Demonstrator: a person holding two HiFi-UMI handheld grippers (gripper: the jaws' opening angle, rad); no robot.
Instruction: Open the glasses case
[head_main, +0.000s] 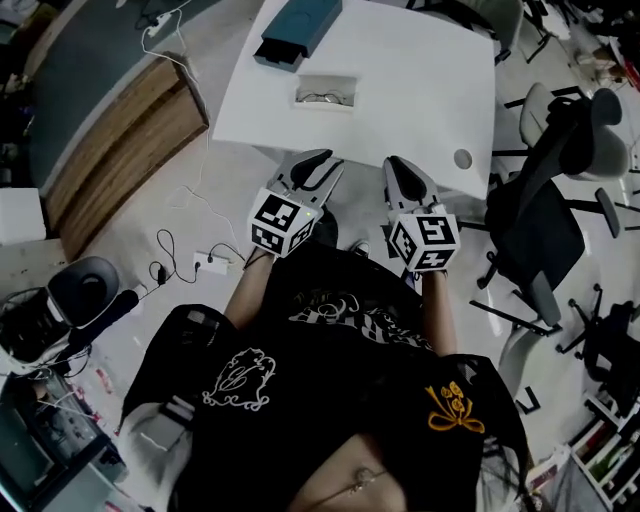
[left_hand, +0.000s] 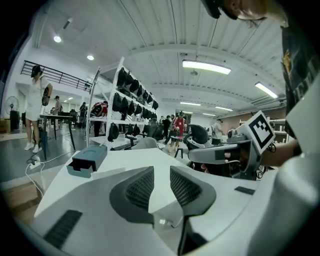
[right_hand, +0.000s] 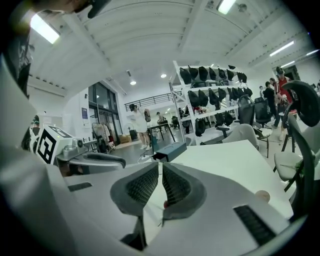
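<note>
**Head view:** The white table (head_main: 420, 100) has the blue glasses case (head_main: 298, 28) at its far edge. A little white tray (head_main: 326, 92) with glasses in it lies on the table just in front of the case. The left gripper (head_main: 318, 172) and the right gripper (head_main: 405, 180) are side by side at the table's near edge.

**Left gripper view:** The claw (left_hand: 161, 172) is spread, with nothing in it. The case (left_hand: 87, 159) sits far off on the table, with its end open.

**Right gripper view:** The claw (right_hand: 160, 167) is pressed almost together, its tips meeting, and it holds nothing. The case (right_hand: 172, 150) is at the table's far end.
</note>
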